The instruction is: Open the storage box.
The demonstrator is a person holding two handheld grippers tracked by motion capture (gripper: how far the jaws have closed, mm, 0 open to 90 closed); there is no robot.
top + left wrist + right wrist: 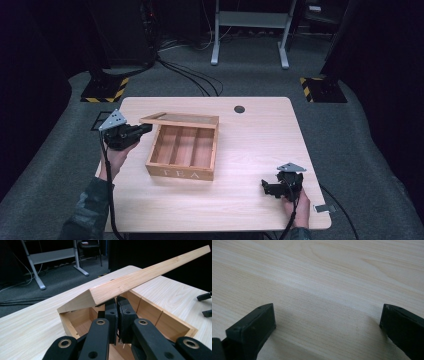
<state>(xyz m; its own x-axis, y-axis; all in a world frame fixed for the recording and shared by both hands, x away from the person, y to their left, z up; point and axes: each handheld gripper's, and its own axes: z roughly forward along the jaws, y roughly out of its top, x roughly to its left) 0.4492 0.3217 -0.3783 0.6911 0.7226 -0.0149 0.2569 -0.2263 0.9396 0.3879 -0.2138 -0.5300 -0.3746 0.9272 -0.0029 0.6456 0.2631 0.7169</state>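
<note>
A wooden tea box (pixel 182 152) with "TEA" on its front wall sits left of the middle of the pale wood bench (pixel 250 150), three bare compartments showing inside. Its lid (pixel 181 119) is raised partway, tilted up over the box's far side. The left tongs (pixel 144 129) reach in at the box's left edge, held by the person's left hand (pixel 116 155); in the left gripper view they are pressed together under the lid's edge (pixel 140 280), touching its underside, with nothing seen pinched between them. The right tongs (pixel 266 187) rest low on the bench well to the right of the box, spread wide over bare wood (pixel 324 302), gripping nothing.
</note>
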